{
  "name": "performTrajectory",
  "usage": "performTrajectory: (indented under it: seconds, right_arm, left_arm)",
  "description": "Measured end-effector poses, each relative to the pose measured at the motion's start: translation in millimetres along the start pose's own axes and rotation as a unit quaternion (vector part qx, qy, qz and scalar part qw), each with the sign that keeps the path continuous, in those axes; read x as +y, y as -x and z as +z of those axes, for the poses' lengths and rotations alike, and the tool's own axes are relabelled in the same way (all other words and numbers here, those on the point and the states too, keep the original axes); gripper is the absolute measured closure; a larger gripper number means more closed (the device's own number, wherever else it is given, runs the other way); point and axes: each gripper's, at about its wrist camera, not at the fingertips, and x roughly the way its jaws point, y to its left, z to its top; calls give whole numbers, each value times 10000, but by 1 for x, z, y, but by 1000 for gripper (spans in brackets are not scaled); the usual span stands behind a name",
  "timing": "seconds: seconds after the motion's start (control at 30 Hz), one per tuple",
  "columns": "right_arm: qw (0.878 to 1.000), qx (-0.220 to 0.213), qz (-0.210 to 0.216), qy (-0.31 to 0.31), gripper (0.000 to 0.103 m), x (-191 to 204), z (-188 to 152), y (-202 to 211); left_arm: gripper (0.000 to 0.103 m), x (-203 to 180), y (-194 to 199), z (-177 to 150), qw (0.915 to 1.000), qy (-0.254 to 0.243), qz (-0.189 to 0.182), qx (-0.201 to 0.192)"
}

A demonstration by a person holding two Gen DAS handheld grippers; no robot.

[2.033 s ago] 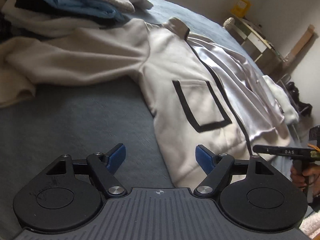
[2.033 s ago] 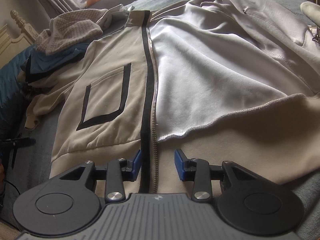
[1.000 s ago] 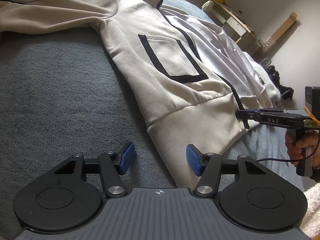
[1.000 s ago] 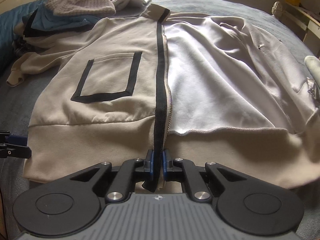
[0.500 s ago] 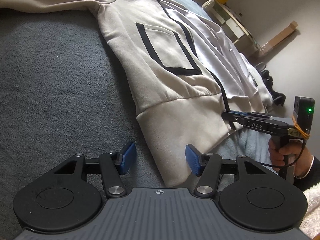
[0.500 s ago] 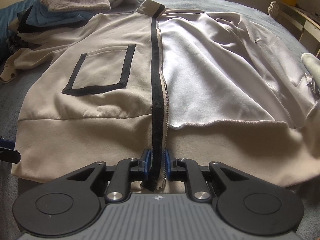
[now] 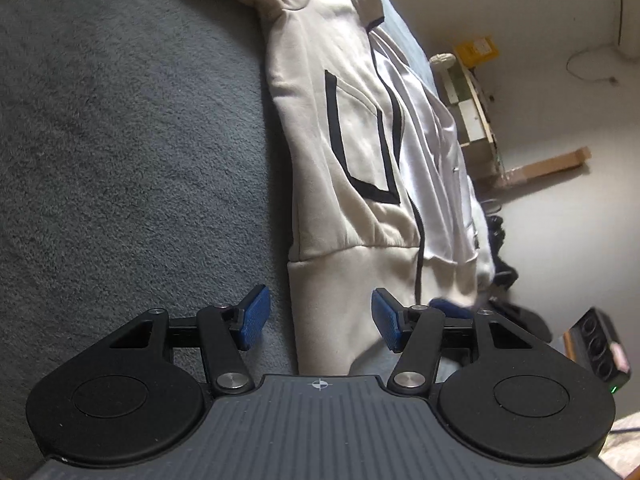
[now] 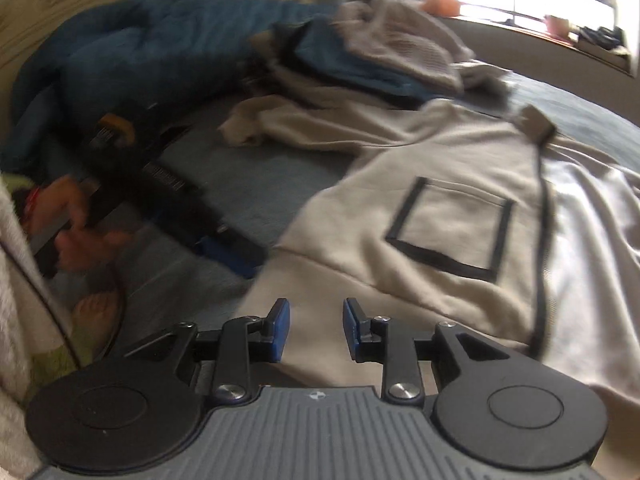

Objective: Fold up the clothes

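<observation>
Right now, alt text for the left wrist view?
Open left tongs hover over the bottom hem of a cream zip jacket with a black-outlined chest pocket, spread on a grey blanket. The hem corner lies between the blue pads.

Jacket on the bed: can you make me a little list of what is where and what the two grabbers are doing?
jacket: cream, black trim, lying unzipped on the grey blanket
pocket: square, black outline
left gripper: jaws open, over the hem corner
right gripper: jaws open, holding nothing
clothes pile: beyond the jacket
picture: right view blurred
</observation>
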Motion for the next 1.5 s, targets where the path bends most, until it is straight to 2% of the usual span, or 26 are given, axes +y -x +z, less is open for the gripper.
performTrajectory:
  seconds: [0.07, 0.17, 0.3, 0.37, 0.53, 0.6, 0.63, 0.67, 0.7, 0.77, 0.93, 1.03, 1.13, 1.23, 1.3, 1.33, 1.37, 1.4, 1.43, 1.47, 1.5]
  right_arm:
    - [9983, 106, 166, 557, 61, 23, -1, -18]
    - [9918, 189, 100, 1259, 59, 48, -6, -36]
    - [9841, 247, -74, 1760, 52, 65, -13, -48]
    - [9807, 236, -214, 1928, 44, 71, -18, -52]
    - [9678, 87, -933, 2336, 44, 86, -30, -65]
    - [9639, 32, -1175, 2390, 49, 88, -32, -67]
    - [9631, 21, -1247, 2383, 59, 88, -31, -68]
    - [9624, 10, -1318, 2376, 79, 88, -31, -68]
    - [9615, 0, -1390, 2369, 88, 88, -31, -69]
    - [9617, -37, -1459, 2319, 93, 86, -30, -65]
    - [9639, -189, -1518, 2180, 94, 83, -24, -50]
    - [9658, -262, -1515, 2086, 94, 82, -21, -45]
    - [9672, -291, -1506, 2024, 94, 82, -19, -42]
    - [9701, -301, -1483, 1899, 94, 82, -17, -41]
    - [9717, -293, -1459, 1834, 94, 81, -17, -41]
    - [9723, -287, -1436, 1823, 94, 81, -17, -41]
    - [9726, -273, -1386, 1848, 94, 81, -16, -40]
    - [9728, -259, -1335, 1873, 94, 81, -15, -39]
    - [9731, -245, -1285, 1898, 94, 81, -15, -38]
    - [9733, -231, -1235, 1923, 94, 82, -14, -37]
    - [9734, -216, -1184, 1947, 94, 82, -14, -36]
  left_arm:
    - [47, 3, -6, -1, 9998, 139, -22, 149]
    - [47, 5, -12, -4, 9990, 314, -162, 270]
    - [47, 7, -16, -6, 9962, 614, -501, 367]
    - [47, 8, -18, -6, 9940, 764, -670, 414]
    - [47, 11, -24, -8, 9861, 1136, -1091, 533]
    - [47, 10, -26, -8, 9847, 1167, -1173, 551]
    - [47, 9, -26, -7, 9849, 1147, -1181, 542]
    - [47, 7, -25, -5, 9853, 1119, -1178, 527]
    - [47, 7, -22, -2, 9866, 1073, -1152, 438]
    - [46, 6, -14, 4, 9892, 968, -1082, 200]
    - [38, 13, -2, 42, 9914, 962, -717, -527]
    - [27, 14, -6, 75, 9908, 904, -401, -927]
    - [26, 16, -10, 108, 9876, 843, -83, -1324]
    - [26, 6, -21, 129, 9876, 578, 110, -1459]
    - [30, -1, -26, 137, 9873, 352, 284, -1522]
    - [39, -5, -28, 139, 9867, 270, 396, -1553]
    - [56, -8, -30, 141, 9859, 188, 508, -1583]
    - [63, -11, -32, 143, 9849, 107, 619, -1613]
    - [83, -14, -34, 145, 9839, 42, 712, -1638]
    - [92, -16, -35, 147, 9827, -49, 806, -1667]
    - [93, -19, -32, 148, 9810, -187, 886, -1715]
